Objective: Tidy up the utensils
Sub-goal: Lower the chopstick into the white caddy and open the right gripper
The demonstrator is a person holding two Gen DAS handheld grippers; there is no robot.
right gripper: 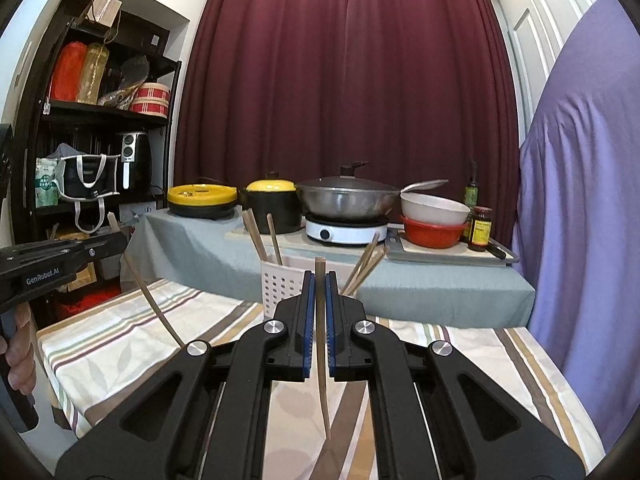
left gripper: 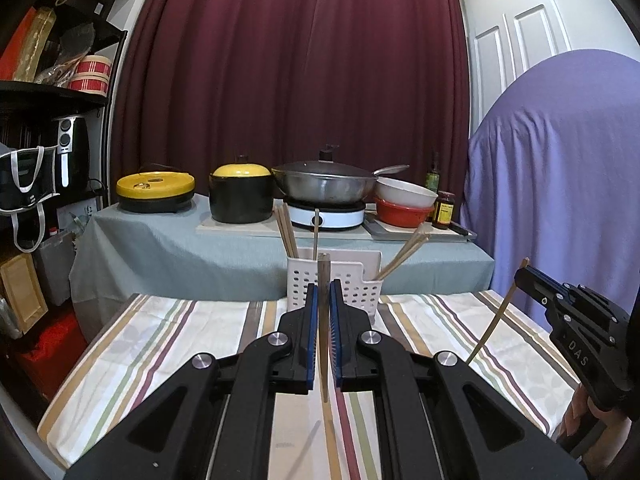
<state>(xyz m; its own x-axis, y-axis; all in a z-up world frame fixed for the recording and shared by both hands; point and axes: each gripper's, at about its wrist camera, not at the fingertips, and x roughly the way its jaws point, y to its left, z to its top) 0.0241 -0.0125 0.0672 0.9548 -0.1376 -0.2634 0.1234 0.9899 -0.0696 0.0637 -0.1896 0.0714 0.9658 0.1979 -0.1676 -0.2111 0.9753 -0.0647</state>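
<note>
My left gripper (left gripper: 323,286) is shut on a wooden chopstick (left gripper: 322,344) held upright above the striped tablecloth (left gripper: 168,344). My right gripper (right gripper: 319,280) is shut on another wooden chopstick (right gripper: 321,360), also upright. Each gripper shows in the other view: the right one (left gripper: 524,274) with its chopstick (left gripper: 496,316) at the right, the left one (right gripper: 120,240) with its chopstick (right gripper: 154,306) at the left. A white perforated utensil holder (left gripper: 360,276) stands at the table's far edge just beyond both grippers, with several chopsticks (left gripper: 286,228) in it; it also shows in the right wrist view (right gripper: 280,284).
Behind stands a grey-covered counter (left gripper: 168,248) with a yellow-lidded cooker (left gripper: 156,190), a black pot (left gripper: 240,194), a wok on a hotplate (left gripper: 324,188), bowls (left gripper: 404,200) and jars (left gripper: 444,210). A black shelf unit (right gripper: 100,128) is at left, a purple-draped object (left gripper: 560,184) at right.
</note>
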